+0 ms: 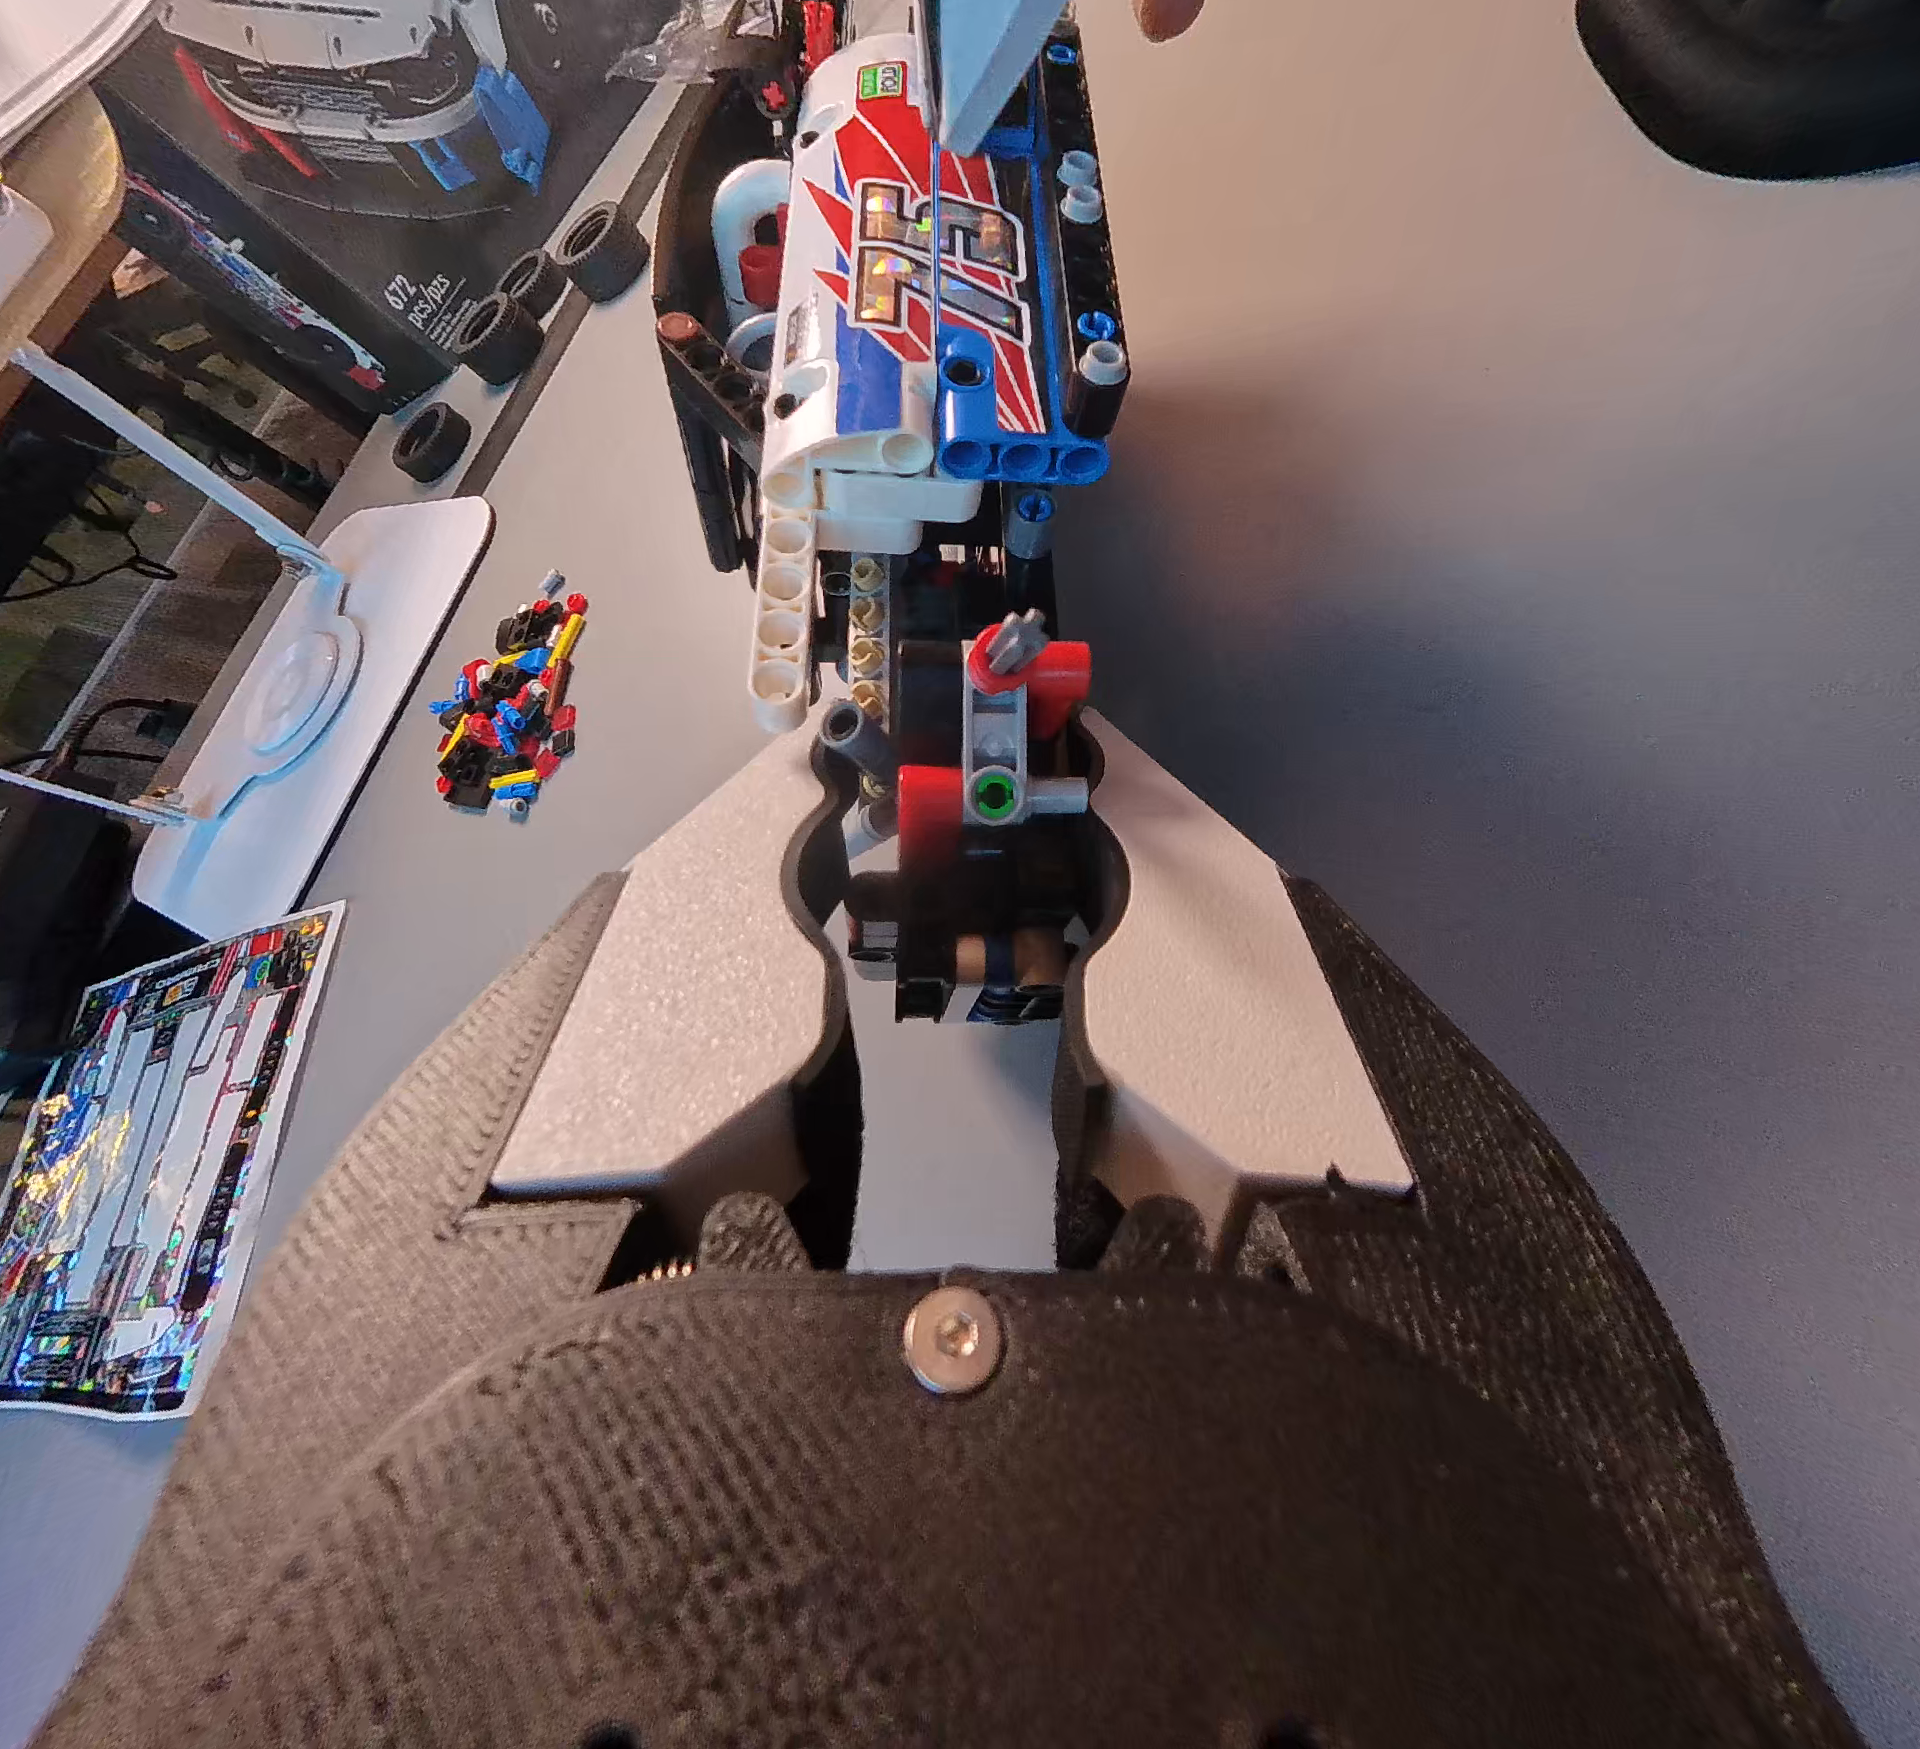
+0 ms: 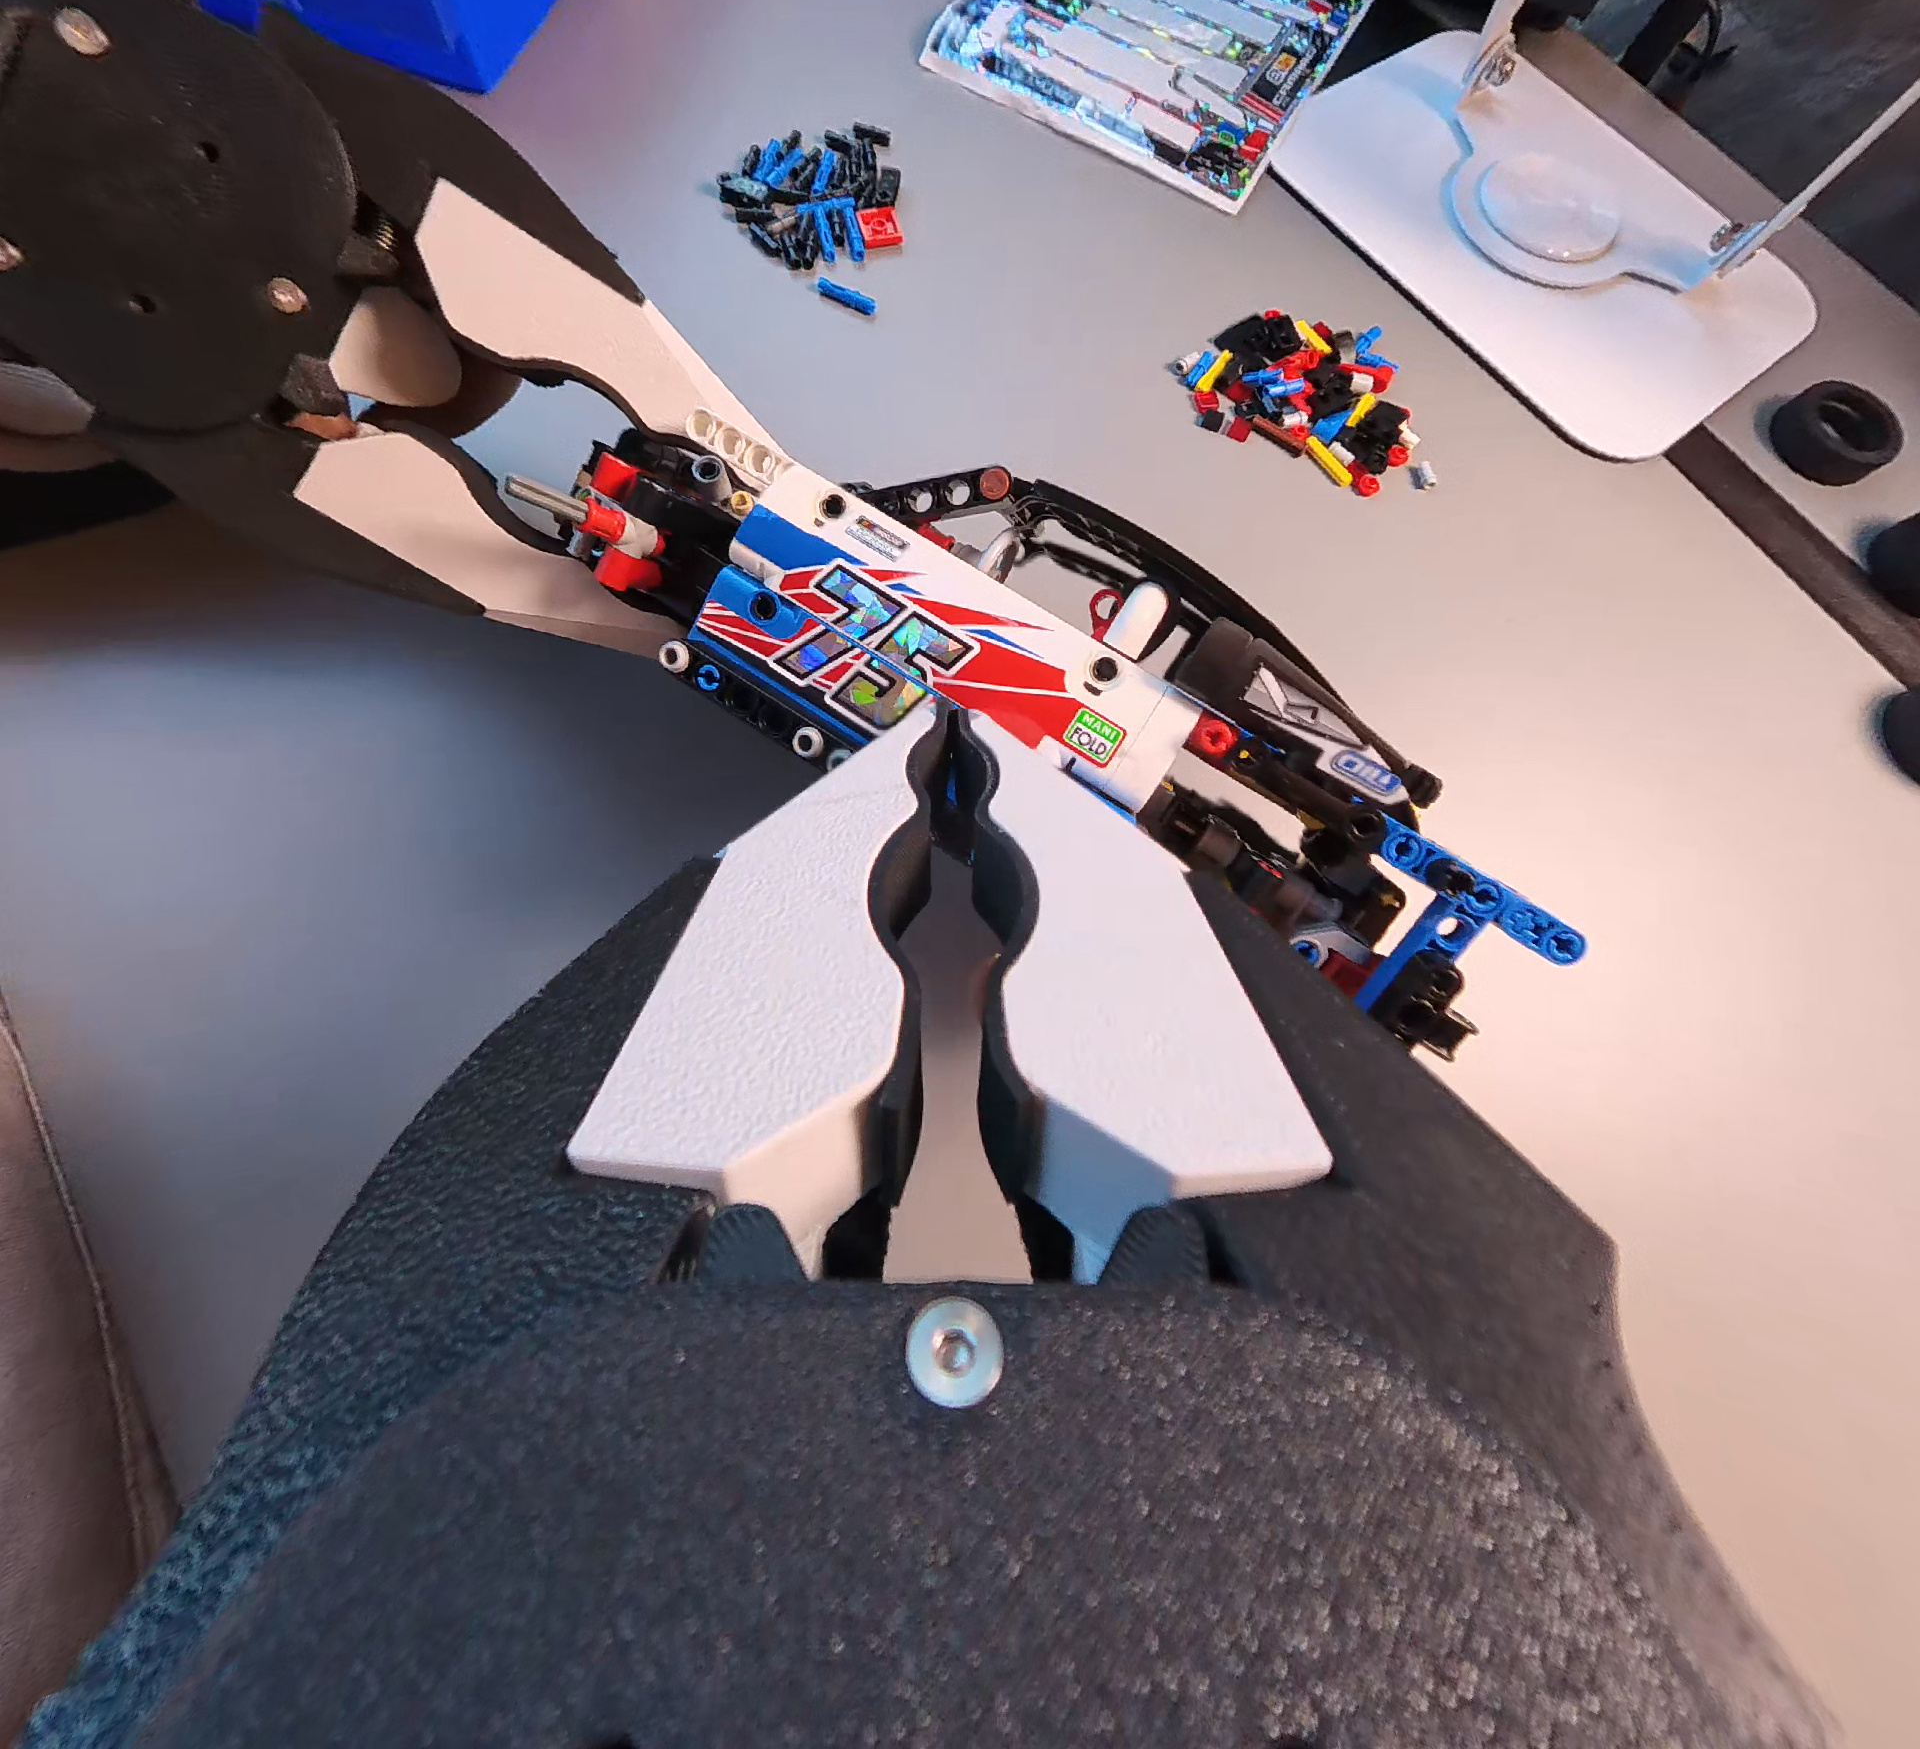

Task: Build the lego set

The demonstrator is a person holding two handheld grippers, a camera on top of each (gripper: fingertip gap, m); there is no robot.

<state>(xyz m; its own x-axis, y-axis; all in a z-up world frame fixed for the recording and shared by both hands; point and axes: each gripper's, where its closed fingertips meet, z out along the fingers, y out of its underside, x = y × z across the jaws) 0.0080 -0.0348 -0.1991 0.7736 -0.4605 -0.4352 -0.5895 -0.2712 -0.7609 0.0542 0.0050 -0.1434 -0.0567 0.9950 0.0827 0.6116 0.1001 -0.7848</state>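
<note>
Our left gripper (image 1: pixel 961 826) clamps the half-built red, white and blue brick race car (image 2: pixel 935 650) by its end. Our right gripper (image 2: pixel 948 733), tips together, presses the stickered side panel (image 1: pixel 935 265); we should push squarely while bracing firmly.

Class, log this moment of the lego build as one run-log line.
left gripper: shut on car model end | right gripper: shut, tips at the model's stickered side panel | loose parts pile: untouched
</note>
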